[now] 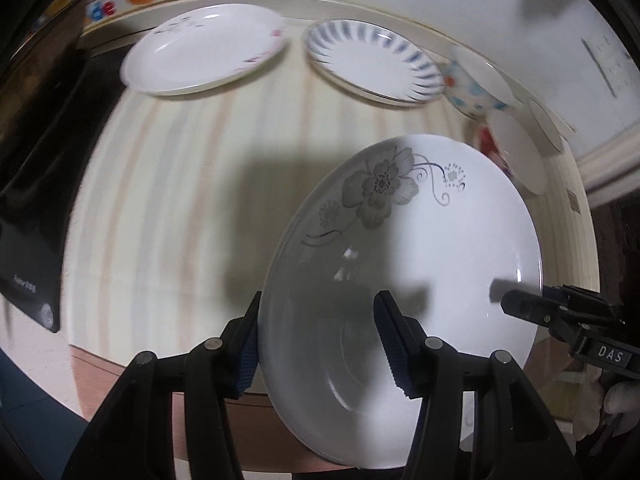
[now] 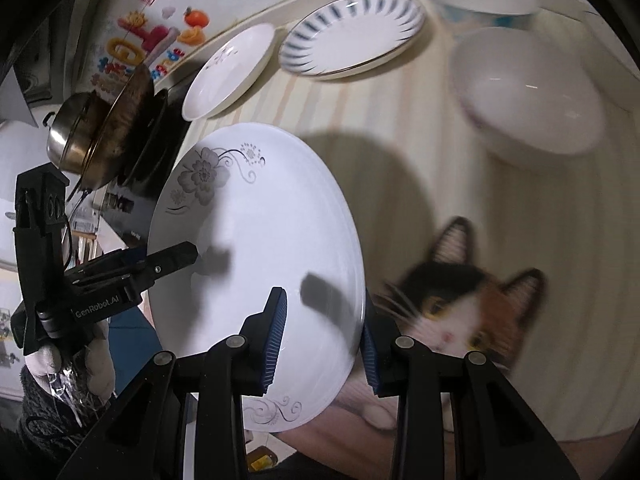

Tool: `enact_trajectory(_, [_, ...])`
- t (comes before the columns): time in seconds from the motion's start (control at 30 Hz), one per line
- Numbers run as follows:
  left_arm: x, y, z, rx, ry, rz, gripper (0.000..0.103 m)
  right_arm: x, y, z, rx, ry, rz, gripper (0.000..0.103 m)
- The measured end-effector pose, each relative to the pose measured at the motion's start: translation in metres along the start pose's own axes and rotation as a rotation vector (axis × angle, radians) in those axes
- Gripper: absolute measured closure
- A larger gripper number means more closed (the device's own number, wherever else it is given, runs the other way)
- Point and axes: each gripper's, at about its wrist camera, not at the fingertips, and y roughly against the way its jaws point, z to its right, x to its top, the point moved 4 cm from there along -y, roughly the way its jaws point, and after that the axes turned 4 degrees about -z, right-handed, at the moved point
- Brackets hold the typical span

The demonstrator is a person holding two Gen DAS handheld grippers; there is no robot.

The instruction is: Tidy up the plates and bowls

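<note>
The grey-flowered plate [image 1: 404, 248] is up off the tabletop [image 1: 168, 184], tilted, and gripped at two spots on its rim. The left tool [image 1: 320, 340] straddles one edge, a blue pad on each face, clamped on it. The right tool [image 2: 324, 336] does the same at the opposite edge, also clamped on the rim. So the plate hangs between two thin pinches on glazed china, out over the near edge of the tabletop.

That is where I would worry. If one hand twists or pulls at a different pace from the other, the rim could slide out of a pad, and the plate would swing on the remaining grip or drop. The glaze looks slick and the bite on the rim is shallow.

Then there is the cat [image 2: 464, 300], a calico face right beside the right tool, close under the plate's edge. A paw or a nudge there could jar the grip.

Further back lie the pink-trimmed plate [image 1: 204, 50] and the blue-striped plate [image 1: 376, 62] side by side, with a dotted bowl [image 1: 476, 88] and a plain white bowl [image 2: 528, 92] nearby. Setting the held plate down on a stack at this tilt could chip a rim or send one skidding. The pans [image 2: 104, 136] at the far left sit well clear.
</note>
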Motion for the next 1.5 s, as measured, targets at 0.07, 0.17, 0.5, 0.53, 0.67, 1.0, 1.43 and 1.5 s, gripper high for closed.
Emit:
enact_trajectory(0.07, [0.001,-0.004,0.016,-0.006,-0.029,-0.006,0.052,-0.007,0.009,0.013,-0.009,-0.021,0.009,0.066])
enact_trajectory(0.17, [0.001,-0.011,0.034,-0.017,-0.057,-0.016,0.052,-0.019,0.018,0.035,-0.016,-0.058,0.02,0.066])
enact_trajectory(0.5, [0.004,-0.036,0.073,-0.038,-0.122,-0.053,0.052,-0.05,0.023,0.086,-0.046,-0.164,0.036,0.066])
enact_trajectory(0.53, [0.005,-0.039,0.075,-0.038,-0.126,-0.058,0.052,-0.051,0.022,0.088,-0.047,-0.17,0.038,0.066])
enact_trajectory(0.67, [0.008,-0.047,0.081,-0.036,-0.136,-0.067,0.052,-0.054,0.021,0.099,-0.051,-0.191,0.04,0.066])
enact_trajectory(1.0, [0.012,-0.061,0.087,-0.017,-0.161,-0.086,0.052,-0.052,0.02,0.107,-0.057,-0.217,0.045,0.066])
enact_trajectory(1.43, [0.017,-0.07,0.099,0.032,-0.181,-0.122,0.052,-0.05,0.017,0.114,-0.03,-0.226,0.026,0.066])
enact_trajectory(1.5, [0.022,-0.055,0.099,0.055,-0.175,-0.096,0.052,-0.051,0.019,0.117,-0.011,-0.237,0.005,0.066])
